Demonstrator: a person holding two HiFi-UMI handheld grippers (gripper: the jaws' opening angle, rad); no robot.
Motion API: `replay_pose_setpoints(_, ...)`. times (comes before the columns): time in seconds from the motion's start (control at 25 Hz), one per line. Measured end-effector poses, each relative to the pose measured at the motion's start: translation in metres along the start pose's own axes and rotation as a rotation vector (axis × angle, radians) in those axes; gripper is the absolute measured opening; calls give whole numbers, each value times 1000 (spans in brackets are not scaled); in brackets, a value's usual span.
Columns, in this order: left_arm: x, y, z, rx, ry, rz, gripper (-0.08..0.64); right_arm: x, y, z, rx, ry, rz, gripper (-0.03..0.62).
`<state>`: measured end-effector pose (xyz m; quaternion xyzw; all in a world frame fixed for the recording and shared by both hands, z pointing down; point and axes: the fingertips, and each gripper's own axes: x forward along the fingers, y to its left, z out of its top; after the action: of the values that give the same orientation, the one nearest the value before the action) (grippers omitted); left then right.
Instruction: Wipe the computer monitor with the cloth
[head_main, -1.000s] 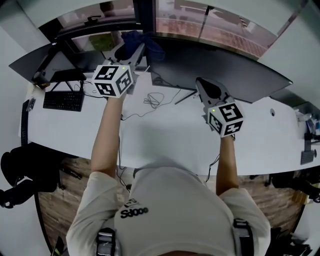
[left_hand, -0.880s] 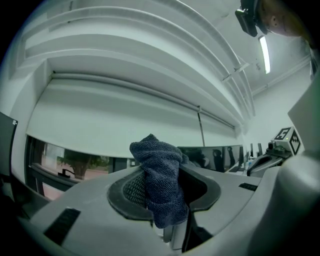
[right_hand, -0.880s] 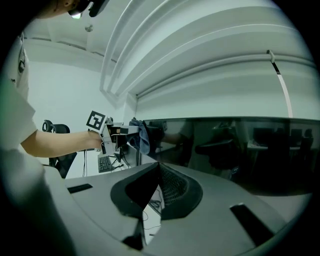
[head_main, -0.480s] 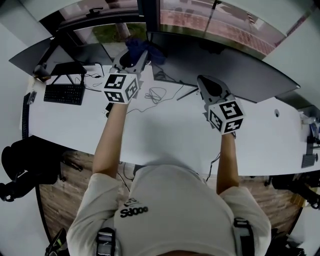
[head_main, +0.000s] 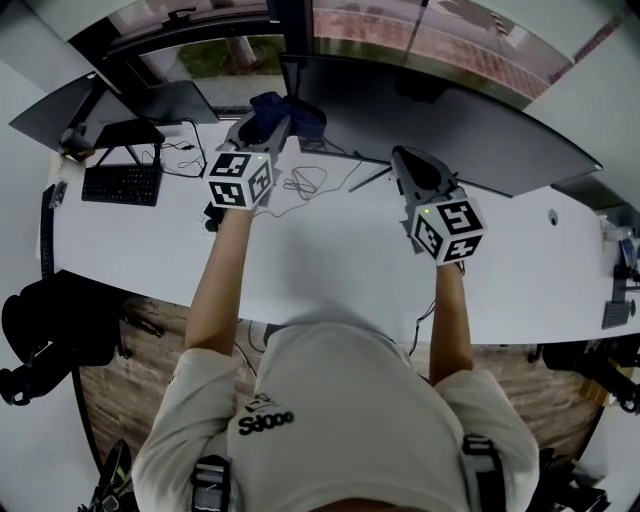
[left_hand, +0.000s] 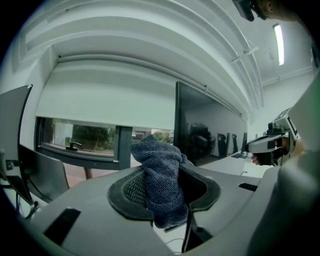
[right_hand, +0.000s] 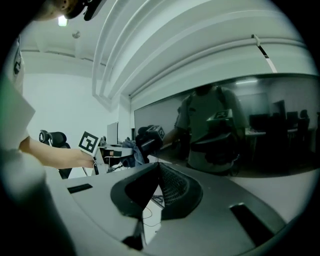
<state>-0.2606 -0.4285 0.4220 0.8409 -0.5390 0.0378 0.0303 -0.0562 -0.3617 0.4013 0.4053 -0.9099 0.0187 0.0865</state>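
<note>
Left gripper (head_main: 264, 124) w/ cloth has slid a bit right in the head view since 1 s ago; right gripper (head_main: 415, 172) is abt where it was.

White desk (head_main: 330, 270) fills the mid frame. Big dark curved monitor (head_main: 450, 120) stands at its far edge, long axis running from upper centre down to the right edge, screen facing the person. A 2nd monitor (head_main: 60, 105) sits upper left, w/ a black keyboard (head_main: 122, 185) below it. Loose cable (head_main: 300, 183) lies on the desk btwn the grippers.

Dark blue cloth (left_hand: 161, 180) is pinched in the left gripper's jaws, bunched, long axis up-down in the left gripper view, top end poking past the tips, lower end hanging below. In the head view it sits at the big monitor's left end; can't tell if touching. Right gripper's jaws meet at the tips, nothing btwn them, pointing at the screen.
</note>
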Motion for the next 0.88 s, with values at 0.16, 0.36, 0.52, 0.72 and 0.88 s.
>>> replay_pose_setpoints(0.16,6,1,-35,7,71,13,151,-1,-6,-15,10,37,-20,-6)
replay_pose_setpoints(0.36,16,3,-85,-13,160,28,151,-6,-8,-31,15,56,-25,-6)
replay_pose_setpoints(0.52,23,6,-120,-43,234,45,151,-8,-10,-43,9,88,-5,-6)
replay_pose_setpoints(0.72,30,6,-159,-110,297,80,150,-7,-18,-58,13,105,16,-6)
replay_pose_setpoints(0.88,36,5,-183,-176,347,103,152,-6,-34,-60,74,45,-7,-6)
